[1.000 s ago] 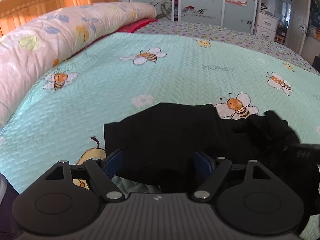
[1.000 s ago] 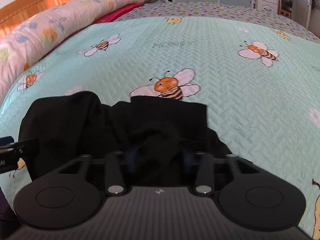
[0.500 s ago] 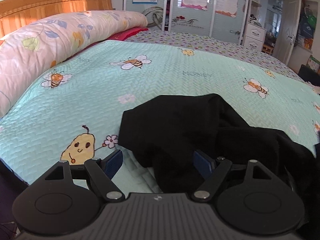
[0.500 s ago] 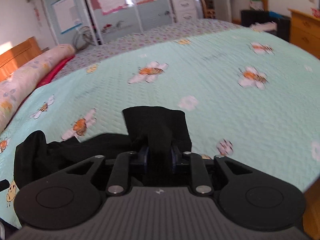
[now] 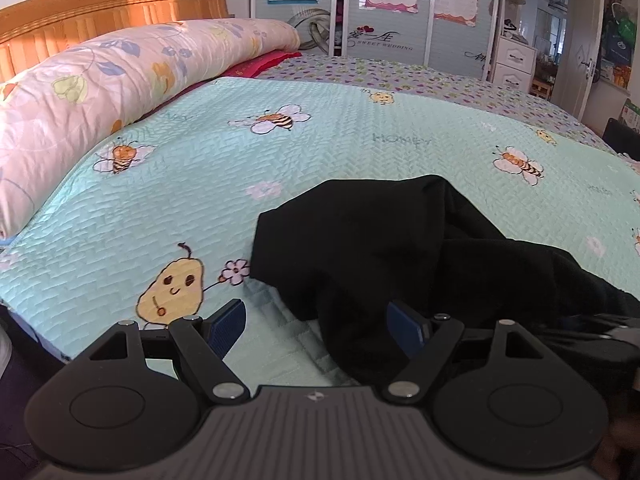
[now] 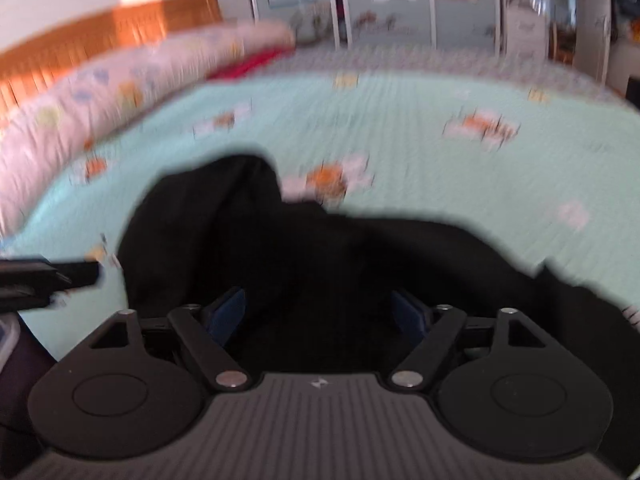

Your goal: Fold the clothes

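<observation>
A black garment point(image 5: 380, 248) lies crumpled near the front edge of the bed, on a mint green quilt point(image 5: 320, 152) printed with bees and a pear. The left claw point(image 5: 316, 326) stands wide: its left pad is over bare quilt, its right pad at the edge of the black cloth, and a fold of the garment reaches in between without being pinched. The right claw point(image 6: 320, 312) has just been opening, and its jaws now stand well apart, with the garment point(image 6: 320, 248) bunched between and ahead of them. That view is smeared, so the pads seem clear of the cloth, though I cannot be sure. A rolled floral duvet point(image 5: 100, 92) lies along the wooden headboard point(image 5: 100, 12).
</observation>
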`<state>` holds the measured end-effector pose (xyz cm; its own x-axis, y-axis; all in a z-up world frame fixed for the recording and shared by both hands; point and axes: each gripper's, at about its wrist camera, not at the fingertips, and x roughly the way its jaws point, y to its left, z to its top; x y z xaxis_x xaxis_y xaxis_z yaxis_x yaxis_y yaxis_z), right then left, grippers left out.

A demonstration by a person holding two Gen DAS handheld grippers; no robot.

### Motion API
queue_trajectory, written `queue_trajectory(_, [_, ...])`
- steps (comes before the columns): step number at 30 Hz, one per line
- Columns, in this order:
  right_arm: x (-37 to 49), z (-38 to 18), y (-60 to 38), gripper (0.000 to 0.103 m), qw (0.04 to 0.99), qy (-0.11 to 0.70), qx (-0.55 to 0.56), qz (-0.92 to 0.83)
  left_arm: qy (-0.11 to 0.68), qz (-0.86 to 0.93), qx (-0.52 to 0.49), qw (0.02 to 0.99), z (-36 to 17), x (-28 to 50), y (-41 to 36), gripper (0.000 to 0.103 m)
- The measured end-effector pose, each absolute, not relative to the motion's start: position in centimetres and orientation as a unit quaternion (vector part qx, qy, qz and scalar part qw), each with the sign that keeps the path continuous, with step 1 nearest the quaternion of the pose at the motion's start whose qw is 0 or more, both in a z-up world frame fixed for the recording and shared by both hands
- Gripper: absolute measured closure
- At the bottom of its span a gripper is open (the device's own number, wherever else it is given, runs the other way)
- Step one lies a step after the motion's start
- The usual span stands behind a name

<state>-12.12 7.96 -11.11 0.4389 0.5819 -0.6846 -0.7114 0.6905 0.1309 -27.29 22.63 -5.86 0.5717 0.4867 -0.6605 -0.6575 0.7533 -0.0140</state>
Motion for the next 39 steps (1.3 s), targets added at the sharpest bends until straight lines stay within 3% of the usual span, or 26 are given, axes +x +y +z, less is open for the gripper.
queue_trajectory(1, [-11.6, -11.7, 8.7, 0.096, 0.840, 0.379, -0.096, 0.376, 0.328, 0.329, -0.131, 0.876, -5.8, -27.6, 22.9, 0.022])
queue_trajectory(4, [-9.7, -9.6, 7.1, 0.098, 0.842, 0.379, -0.028, 0.383, 0.329, 0.342, -0.135, 0.870, -5.9, -28.5, 23.6, 0.022])
queue_trajectory(10, [-4.6, -1.2, -5.7, 0.097, 0.919, 0.257, 0.133, 0.269, 0.329, 0.339, -0.147, 0.869, -6.6, -27.9, 24.0, 0.022])
queue_trajectory(14, [-3.4, -1.8, -10.2, 0.076, 0.937, 0.268, 0.117, 0.192, 0.341, 0.312, -0.137, 0.876, -7.6, -25.9, 22.6, 0.022])
queue_trajectory(16, [-4.6, -3.0, -11.1, 0.053, 0.935, 0.274, 0.117, 0.192, 0.348, 0.304, -0.133, 0.877, -8.1, -25.0, 22.0, 0.022])
queue_trajectory(23, [-9.8, -6.6, -3.3, 0.033, 0.907, 0.282, 0.040, 0.312, 0.368, 0.309, -0.117, 0.869, -9.0, -23.7, 22.2, 0.022])
queue_trajectory(24, [-10.6, -7.1, -1.8, 0.026, 0.899, 0.283, 0.021, 0.334, 0.371, 0.312, -0.119, 0.866, -9.2, -23.7, 22.5, 0.022])
queue_trajectory(29, [-13.4, -10.9, 6.3, 0.024, 0.881, 0.257, -0.145, 0.371, 0.388, 0.323, -0.124, 0.854, -10.4, -23.8, 23.5, 0.022])
queue_trajectory(30, [-13.5, -11.6, 7.2, 0.026, 0.881, 0.250, -0.166, 0.367, 0.392, 0.324, -0.126, 0.852, -10.7, -23.9, 23.7, 0.022])
queue_trajectory(32, [-12.6, -11.9, 7.9, 0.057, 0.873, 0.266, -0.168, 0.374, 0.399, 0.323, -0.129, 0.848, -11.2, -23.9, 23.8, 0.022])
queue_trajectory(33, [-11.9, -11.7, 8.0, 0.100, 0.867, 0.281, -0.159, 0.381, 0.402, 0.323, -0.130, 0.847, -11.4, -23.9, 23.9, 0.022])
queue_trajectory(35, [-9.7, -10.4, 6.9, 0.101, 0.873, 0.290, -0.103, 0.379, 0.403, 0.323, -0.133, 0.846, -11.6, -24.0, 24.0, 0.022])
queue_trajectory(39, [-6.7, -5.7, 1.1, 0.101, 0.930, 0.227, -0.014, 0.288, 0.399, 0.320, -0.138, 0.848, -11.6, -23.9, 24.1, 0.022])
